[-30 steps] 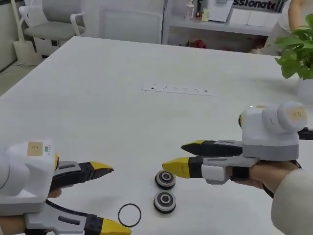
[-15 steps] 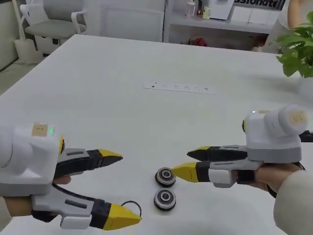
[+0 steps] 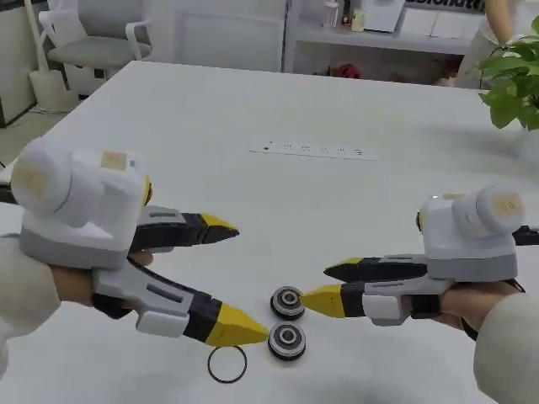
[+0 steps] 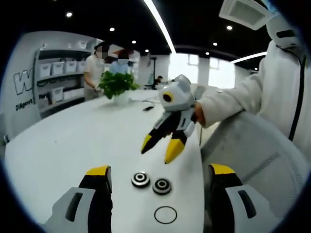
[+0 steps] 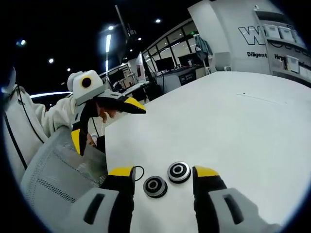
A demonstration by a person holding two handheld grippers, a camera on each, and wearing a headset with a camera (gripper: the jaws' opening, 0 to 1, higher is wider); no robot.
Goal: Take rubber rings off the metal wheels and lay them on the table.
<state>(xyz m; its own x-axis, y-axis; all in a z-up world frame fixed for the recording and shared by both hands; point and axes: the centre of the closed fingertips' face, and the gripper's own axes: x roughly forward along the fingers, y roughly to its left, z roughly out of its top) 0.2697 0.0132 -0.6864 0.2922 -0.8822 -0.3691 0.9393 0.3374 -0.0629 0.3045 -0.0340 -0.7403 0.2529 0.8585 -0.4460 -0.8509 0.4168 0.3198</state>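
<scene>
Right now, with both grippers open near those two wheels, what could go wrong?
1. The near wheel and far wheel sit almost touching, so the right gripper or left gripper closing on one may knock the other away.
2. The loose rubber ring lies close to the table edge, near the left gripper's lower finger; a sweep could push it off.

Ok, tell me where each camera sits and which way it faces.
Head view: on the headset, looking forward and down at the table; left gripper, right gripper and right sleeve show.
Left gripper view: on the left gripper, looking along its open jaws at the wheels; right gripper and sleeve opposite.
Right gripper view: on the right gripper, facing the left gripper; wheels ahead of its open jaws.
All three share wheels and ring.
</scene>
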